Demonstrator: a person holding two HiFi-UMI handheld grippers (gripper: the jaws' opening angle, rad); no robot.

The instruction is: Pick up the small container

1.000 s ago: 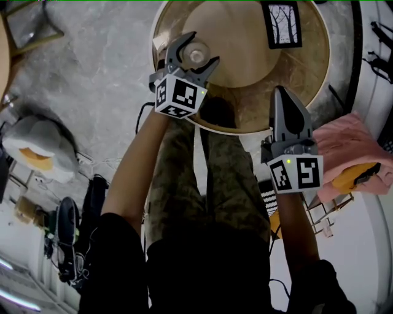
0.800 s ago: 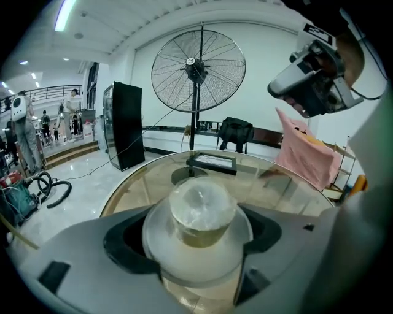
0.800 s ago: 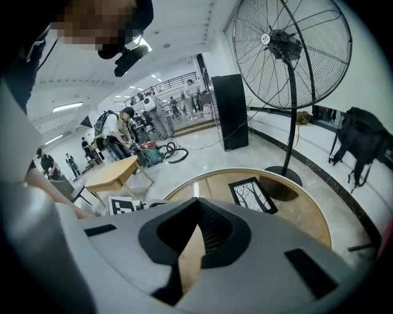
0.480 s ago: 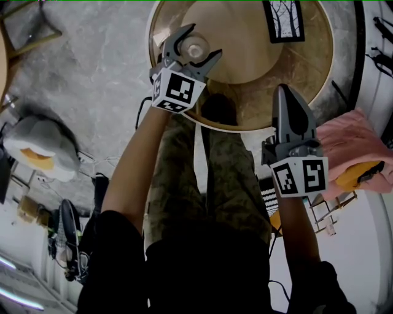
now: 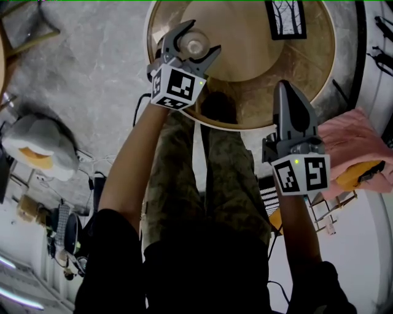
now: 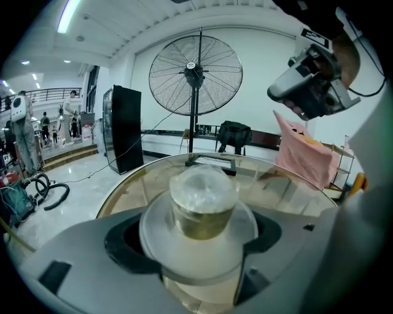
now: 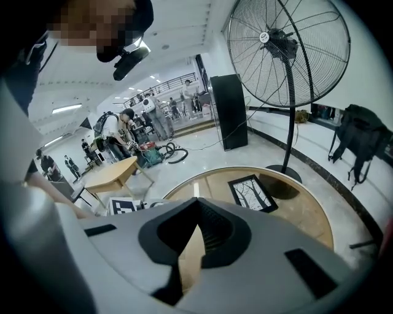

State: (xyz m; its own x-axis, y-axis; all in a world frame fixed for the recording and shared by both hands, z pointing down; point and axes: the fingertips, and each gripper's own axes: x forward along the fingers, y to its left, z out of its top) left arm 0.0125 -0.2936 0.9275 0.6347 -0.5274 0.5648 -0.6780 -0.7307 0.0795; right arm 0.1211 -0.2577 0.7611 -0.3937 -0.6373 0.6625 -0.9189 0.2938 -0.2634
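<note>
Jaws of the left gripper (image 5: 200, 40) stand wide apart, one on each side of the small container (image 6: 202, 205). Its own view shows the container centred in the gap, and whether either jaw touches it cannot be told. The container is a low, clear, round pot with a pale top, standing upright. The right gripper (image 5: 284, 87) has its jaws brought together at the tips with nothing between them. It is held over the near edge of the table, well apart from the container and nearer the person. The surface is a round table (image 5: 258, 98) with a glossy tan top. A black picture frame (image 5: 286, 18) with a tree print lies flat on its far side, well apart from the container. Around the table is a pale polished floor (image 5: 92, 67). A large pedestal fan (image 6: 195, 73) stands beyond the table, a tall black cabinet (image 6: 126, 129) is to its left in the left gripper view, and a pink cloth (image 5: 350, 147) lies to the person's right. In the head view the container sits near the table's left part, just ahead of the left gripper's marker cube.
</note>
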